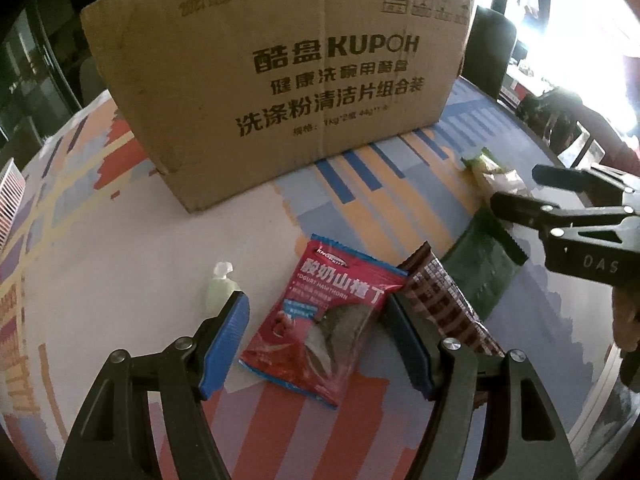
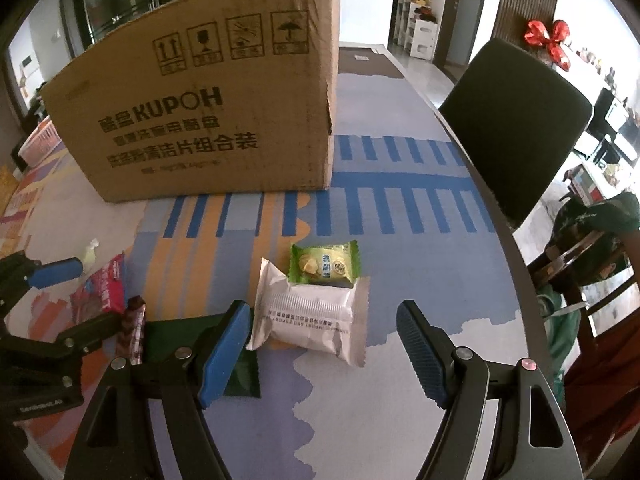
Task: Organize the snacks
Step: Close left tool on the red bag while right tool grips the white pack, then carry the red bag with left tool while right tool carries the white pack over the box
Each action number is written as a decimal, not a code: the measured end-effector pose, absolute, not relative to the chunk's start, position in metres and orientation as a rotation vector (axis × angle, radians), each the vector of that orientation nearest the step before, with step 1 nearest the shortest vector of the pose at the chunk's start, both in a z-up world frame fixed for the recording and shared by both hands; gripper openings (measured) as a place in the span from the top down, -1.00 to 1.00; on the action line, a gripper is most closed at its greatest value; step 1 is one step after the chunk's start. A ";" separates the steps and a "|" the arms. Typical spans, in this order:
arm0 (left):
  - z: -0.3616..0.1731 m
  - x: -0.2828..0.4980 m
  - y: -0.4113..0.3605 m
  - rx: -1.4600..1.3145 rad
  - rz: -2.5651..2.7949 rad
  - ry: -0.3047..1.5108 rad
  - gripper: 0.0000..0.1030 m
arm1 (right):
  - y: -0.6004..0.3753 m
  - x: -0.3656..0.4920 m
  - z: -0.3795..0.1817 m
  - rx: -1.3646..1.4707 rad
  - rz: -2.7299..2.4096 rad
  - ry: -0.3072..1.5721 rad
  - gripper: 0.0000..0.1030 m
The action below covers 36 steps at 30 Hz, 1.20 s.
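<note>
Cardboard box (image 1: pixel 276 80) dead ahead of my left tongs (image 1: pixel 316 336), spread, straddling red hawthorn packet (image 1: pixel 320 320); brown bar (image 1: pixel 448 308) against right finger. My right tongs (image 2: pixel 324 344) spread, white packet (image 2: pixel 308 316) between tips, green pastry (image 2: pixel 324 266) just beyond, dark green packet (image 2: pixel 240 372) under left finger.

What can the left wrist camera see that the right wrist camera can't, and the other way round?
Only the left wrist view shows the whole front of the red yogurt hawthorn packet, lying between the open left gripper jaws. Only the right wrist view shows the white packet and the light green packet plainly, ahead of the open right gripper, plus the black chair. Both show the cardboard box, dark green packet and brown packet.
</note>
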<state>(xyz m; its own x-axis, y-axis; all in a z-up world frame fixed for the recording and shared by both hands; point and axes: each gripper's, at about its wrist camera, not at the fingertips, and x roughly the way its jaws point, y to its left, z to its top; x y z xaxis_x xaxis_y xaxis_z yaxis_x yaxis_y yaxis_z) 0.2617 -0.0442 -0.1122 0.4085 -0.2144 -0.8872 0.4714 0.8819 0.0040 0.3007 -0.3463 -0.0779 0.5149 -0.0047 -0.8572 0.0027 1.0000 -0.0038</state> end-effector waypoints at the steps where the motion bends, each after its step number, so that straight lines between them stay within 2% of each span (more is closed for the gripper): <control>1: -0.113 0.263 -0.043 0.257 -0.441 1.073 -0.36 | -0.346 0.302 -0.079 0.004 -0.002 1.033 -0.47; 9: -0.117 0.268 -0.039 0.202 -0.443 1.084 -0.18 | -0.345 0.309 -0.087 0.019 0.006 1.042 -0.46; 11: -0.117 0.267 -0.039 0.198 -0.449 1.084 -0.07 | -0.346 0.309 -0.087 0.017 0.005 1.037 -0.32; 12: -0.118 0.266 -0.040 0.201 -0.447 1.084 0.03 | -0.346 0.309 -0.087 0.015 0.011 1.033 -0.17; 14: -0.118 0.264 -0.040 0.213 -0.436 1.075 0.15 | -0.344 0.308 -0.087 0.006 0.022 1.029 -0.07; 16: -0.118 0.263 -0.040 0.200 -0.430 1.074 0.17 | -0.342 0.305 -0.085 -0.001 0.035 1.024 0.03; 19: -0.118 0.261 -0.039 0.182 -0.420 1.072 0.18 | -0.340 0.303 -0.083 -0.010 0.042 1.017 0.07; 26: -0.105 0.250 -0.038 0.143 -0.373 1.031 0.19 | -0.339 0.293 -0.072 -0.017 0.053 0.984 0.09; 36: -0.050 0.238 -0.029 0.070 -0.360 0.899 0.19 | -0.334 0.278 -0.035 0.002 0.115 0.898 0.09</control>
